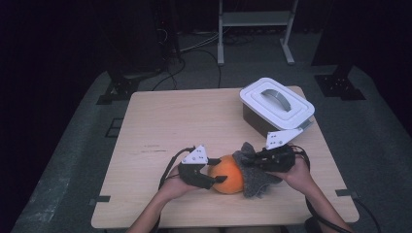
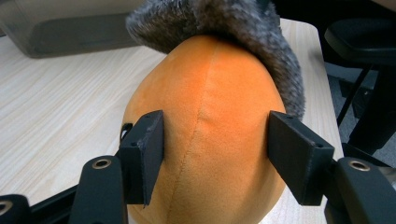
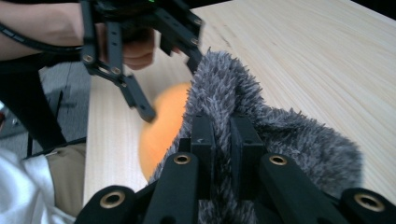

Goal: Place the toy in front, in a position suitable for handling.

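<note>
- My left gripper (image 1: 214, 175) sits at the near middle of the desk (image 1: 165, 126), with its jaws on either side of the orange plush (image 1: 227, 174).
- In the left gripper view the two black pads flank the plush (image 2: 210, 140). Both pads meet the fabric at its sides, so I take it as gripped.
- My right gripper (image 1: 243, 159) is clamped tight on the grey fur (image 1: 257, 182), a fuzzy piece that drapes over the right side of the plush.
- In the right gripper view the jaws stand nearly together, with a fold of the fur (image 3: 261, 116) pinched between them.
- That view also has the left gripper (image 3: 140, 60) farther off, its jaw tip against the blurred plush (image 3: 163, 126).
- The plush lies on the desk near my edge, between my two hands, with the fur touching its top and right side.
- In the left gripper view the fur (image 2: 243, 32) caps the far end of the plush.
- A white lidded box (image 1: 276, 104) stands at the far right of the desk, well apart from the plush.
- Its lid is on, with a grey handle set in the top.
</note>
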The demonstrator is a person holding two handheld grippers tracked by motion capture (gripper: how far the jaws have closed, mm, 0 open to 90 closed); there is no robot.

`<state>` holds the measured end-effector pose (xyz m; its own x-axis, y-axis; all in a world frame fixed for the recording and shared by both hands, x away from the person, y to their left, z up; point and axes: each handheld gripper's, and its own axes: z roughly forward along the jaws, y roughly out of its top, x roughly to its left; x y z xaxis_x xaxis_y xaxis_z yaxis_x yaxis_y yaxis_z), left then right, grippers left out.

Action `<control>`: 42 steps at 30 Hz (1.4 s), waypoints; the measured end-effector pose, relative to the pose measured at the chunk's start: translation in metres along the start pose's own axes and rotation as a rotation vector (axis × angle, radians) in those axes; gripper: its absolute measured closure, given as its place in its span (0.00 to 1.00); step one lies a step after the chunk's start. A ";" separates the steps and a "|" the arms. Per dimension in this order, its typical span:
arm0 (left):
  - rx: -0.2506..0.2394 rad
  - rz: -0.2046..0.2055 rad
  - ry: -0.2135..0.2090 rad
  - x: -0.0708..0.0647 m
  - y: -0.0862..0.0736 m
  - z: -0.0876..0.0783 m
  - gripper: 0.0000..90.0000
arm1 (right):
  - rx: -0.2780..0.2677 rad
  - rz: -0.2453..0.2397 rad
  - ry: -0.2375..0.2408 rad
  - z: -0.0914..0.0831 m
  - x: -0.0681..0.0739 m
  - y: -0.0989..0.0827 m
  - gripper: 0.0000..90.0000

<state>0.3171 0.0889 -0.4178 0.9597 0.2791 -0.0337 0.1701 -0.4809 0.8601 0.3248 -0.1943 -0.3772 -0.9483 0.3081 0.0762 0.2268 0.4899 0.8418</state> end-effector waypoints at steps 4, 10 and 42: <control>-0.011 0.010 -0.001 0.001 -0.002 -0.003 0.37 | 0.032 0.002 0.011 0.011 0.000 -0.003 0.90; -0.014 -0.029 0.005 0.009 -0.004 0.000 0.19 | 0.008 0.038 0.031 0.007 -0.007 -0.016 0.90; 0.000 -0.045 0.049 0.010 -0.003 -0.032 0.52 | -0.016 0.029 0.050 0.021 0.002 0.002 0.90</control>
<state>0.3185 0.1203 -0.4046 0.9390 0.3407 -0.0476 0.2130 -0.4672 0.8581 0.3283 -0.1758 -0.3871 -0.9515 0.2803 0.1268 0.2508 0.4682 0.8473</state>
